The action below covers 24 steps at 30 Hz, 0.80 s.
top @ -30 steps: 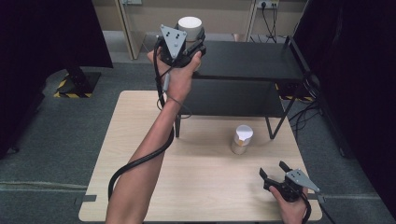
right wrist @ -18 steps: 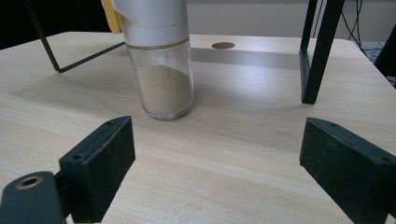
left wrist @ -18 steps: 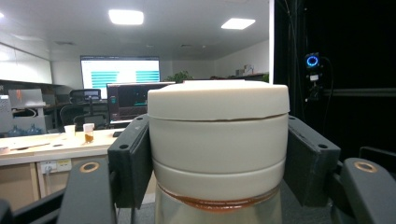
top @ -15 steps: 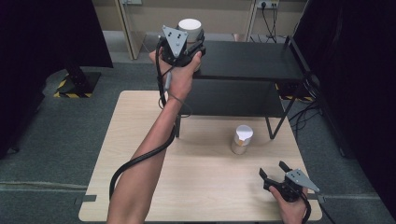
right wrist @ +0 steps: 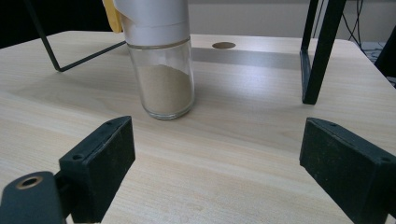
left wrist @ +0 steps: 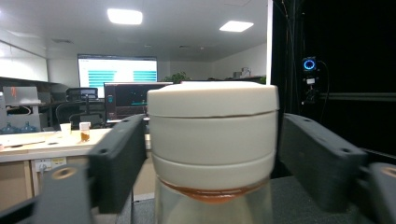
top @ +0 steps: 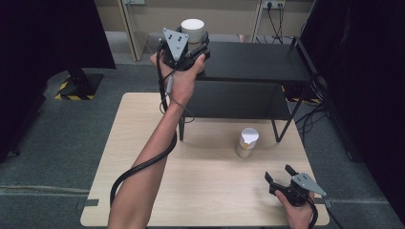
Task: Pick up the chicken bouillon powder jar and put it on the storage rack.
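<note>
Nearest me, at five o'clock on the surface (top: 215,191), my right tongs (top: 278,171) rest spread wide, empty, aimed at the powder jar (top: 247,143) standing toward twelve o'clock from them. Beyond that, at the far end, the black shelf (top: 258,62). At its ten o'clock corner sits the white-lidded jar (top: 192,29), left tongs (top: 195,47) hugging the lid, biting or merely touching, I cannot tell. Nothing has shifted this past second, so I reckon no lift yet.
</note>
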{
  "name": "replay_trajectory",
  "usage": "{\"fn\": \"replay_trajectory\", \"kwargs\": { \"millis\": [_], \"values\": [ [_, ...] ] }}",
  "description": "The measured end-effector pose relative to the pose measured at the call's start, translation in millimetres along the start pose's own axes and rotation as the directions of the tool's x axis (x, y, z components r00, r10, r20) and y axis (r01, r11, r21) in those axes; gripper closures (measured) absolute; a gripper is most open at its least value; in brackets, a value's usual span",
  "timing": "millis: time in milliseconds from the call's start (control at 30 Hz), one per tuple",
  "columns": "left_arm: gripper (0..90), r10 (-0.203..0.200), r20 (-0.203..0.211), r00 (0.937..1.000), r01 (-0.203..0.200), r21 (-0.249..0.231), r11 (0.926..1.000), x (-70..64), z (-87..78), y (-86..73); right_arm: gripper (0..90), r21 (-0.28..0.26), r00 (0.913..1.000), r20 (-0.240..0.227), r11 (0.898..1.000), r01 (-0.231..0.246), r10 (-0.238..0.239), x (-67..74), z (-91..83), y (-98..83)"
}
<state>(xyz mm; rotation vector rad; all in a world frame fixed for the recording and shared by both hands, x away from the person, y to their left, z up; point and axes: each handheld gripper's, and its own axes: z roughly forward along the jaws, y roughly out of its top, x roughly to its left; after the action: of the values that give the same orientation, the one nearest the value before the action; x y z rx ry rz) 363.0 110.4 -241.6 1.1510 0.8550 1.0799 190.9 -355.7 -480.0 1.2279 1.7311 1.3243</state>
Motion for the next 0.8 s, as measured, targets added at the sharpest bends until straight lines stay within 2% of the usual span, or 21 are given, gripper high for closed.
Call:
{"fn": "replay_trajectory", "kwargs": {
  "millis": [133,267,500,800],
  "values": [
    [15.6,-0.007,0.0,1.0,0.007,-0.017,0.9998,0.8,-6.0,-1.0,10.5,0.001,1.0,0.001,1.0,-0.001,0.001,0.1,0.1,0.2],
    [15.3,0.006,0.016,0.9999,-0.006,-0.024,0.9997,0.9,-14.0,0.1,10.5,0.003,1.0,0.002,1.0,0.002,-0.002,0.4,0.3,0.5],
    [15.3,-0.014,0.039,0.9991,0.015,-0.028,0.9995,1.2,-30.9,2.0,10.5,0.003,1.0,0.001,1.0,0.006,-0.006,0.5,0.4,0.5],
    [15.0,-0.012,0.054,0.9984,0.014,-0.034,0.9993,1.4,-55.4,-7.6,10.5,0.002,1.0,0.004,1.0,0.003,-0.003,0.9,0.2,0.3]
  ]
}}
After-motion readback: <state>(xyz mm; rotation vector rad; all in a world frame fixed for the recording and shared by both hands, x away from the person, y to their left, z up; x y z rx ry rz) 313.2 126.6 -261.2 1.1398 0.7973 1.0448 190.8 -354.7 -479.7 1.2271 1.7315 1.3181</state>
